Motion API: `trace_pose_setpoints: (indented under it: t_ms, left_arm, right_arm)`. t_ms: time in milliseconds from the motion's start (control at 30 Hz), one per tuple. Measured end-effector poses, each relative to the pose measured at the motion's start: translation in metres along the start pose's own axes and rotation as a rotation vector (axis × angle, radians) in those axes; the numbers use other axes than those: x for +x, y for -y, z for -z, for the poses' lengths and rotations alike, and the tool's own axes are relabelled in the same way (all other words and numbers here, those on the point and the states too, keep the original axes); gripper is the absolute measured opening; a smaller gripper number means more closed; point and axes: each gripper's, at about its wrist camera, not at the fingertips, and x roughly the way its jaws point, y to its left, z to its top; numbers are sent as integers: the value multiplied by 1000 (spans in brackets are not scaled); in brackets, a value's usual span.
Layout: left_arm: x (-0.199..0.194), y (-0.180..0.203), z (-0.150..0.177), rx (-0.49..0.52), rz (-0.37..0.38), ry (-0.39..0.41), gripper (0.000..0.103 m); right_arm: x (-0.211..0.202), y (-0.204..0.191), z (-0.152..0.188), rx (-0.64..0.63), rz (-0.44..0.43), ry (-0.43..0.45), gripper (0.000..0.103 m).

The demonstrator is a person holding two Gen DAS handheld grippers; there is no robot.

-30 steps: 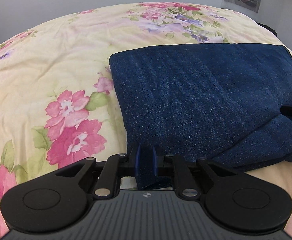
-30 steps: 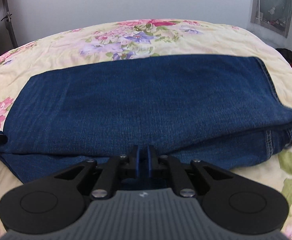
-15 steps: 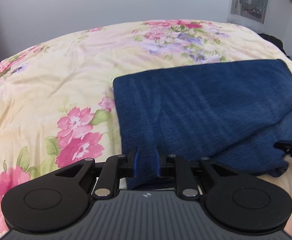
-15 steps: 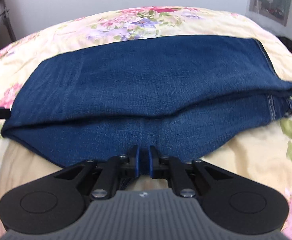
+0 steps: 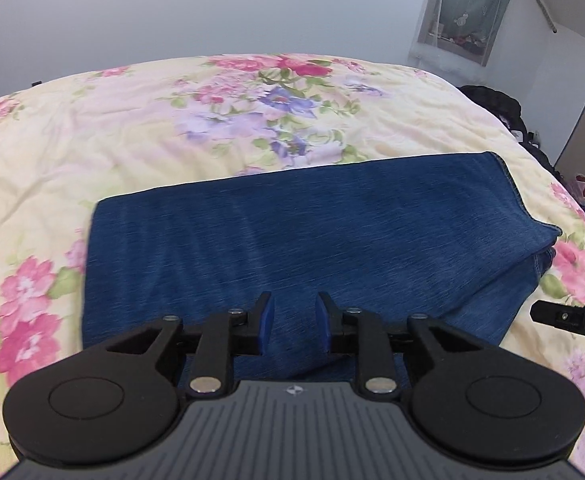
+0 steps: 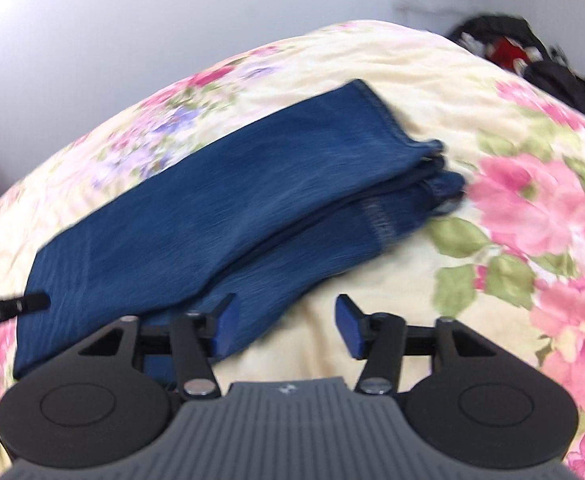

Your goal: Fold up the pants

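**A bedroom in a home**

A bed fills nearly the whole view, covered by a pale yellow quilt (image 5: 92, 152) printed with pink and purple flowers and green leaves, its surface softly wrinkled. Behind it rises a plain pale wall (image 5: 252, 8). At the far right a window (image 5: 468, 12) hangs with a sheer curtain printed with small white shapes, and cluttered items sit on its sill. A dark heap of bags or clothes (image 6: 524, 52), with some red in it, sits beyond the bed's far right edge. Folded blue jeans (image 5: 292, 240) lie on the quilt.
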Motion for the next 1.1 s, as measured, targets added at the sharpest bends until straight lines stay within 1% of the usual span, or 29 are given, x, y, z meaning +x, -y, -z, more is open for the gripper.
trace_pose_setpoints:
  t_ms: [67,133,333,400,467,600,733,933,1000,1033,1067,1100]
  left_arm:
    - [12,5,-8,-16,15,-17,30]
    - [23,9,-15,-30,29,-28,30]
    - [56,16,-37,-42,37,-30,30]
    - [67,16,-43,-49,45,-28,30]
    - [76,15,-49,-51,56,-24,32]
    - [93,6,-59,-49,86,-25,32]
    - [107,1,-70,-45,110,-39,32]
    - [120,2,-77,-44,99,-48,32]
    - [124,6,-81,-32,99,-51,32]
    - [125,9,-82,-24,98,-51,32]
    - [127,11,-83,-19,94,-51,32]
    - [128,13,-84,-16,93,-51,32]
  right_arm:
    - [5,18,-9,107,-15,-2,69]
    - [12,32,-17,196,-22,-11,71]
    - [40,67,-36,402,-49,-19,71]
    - [52,78,-39,464,-65,-30,73]
    - [63,87,-41,522,-107,-48,79]
    - [76,97,-47,568,-170,-41,81]
    - [87,109,-50,637,-218,-19,79]
    - [94,131,-57,746,-285,17,76]
    - [95,141,-57,804,-308,20,72]
    - [96,145,-57,825,-316,14,68]
    - [96,148,-57,833,-316,9,62]
    - [96,151,-56,833,-316,5,58]
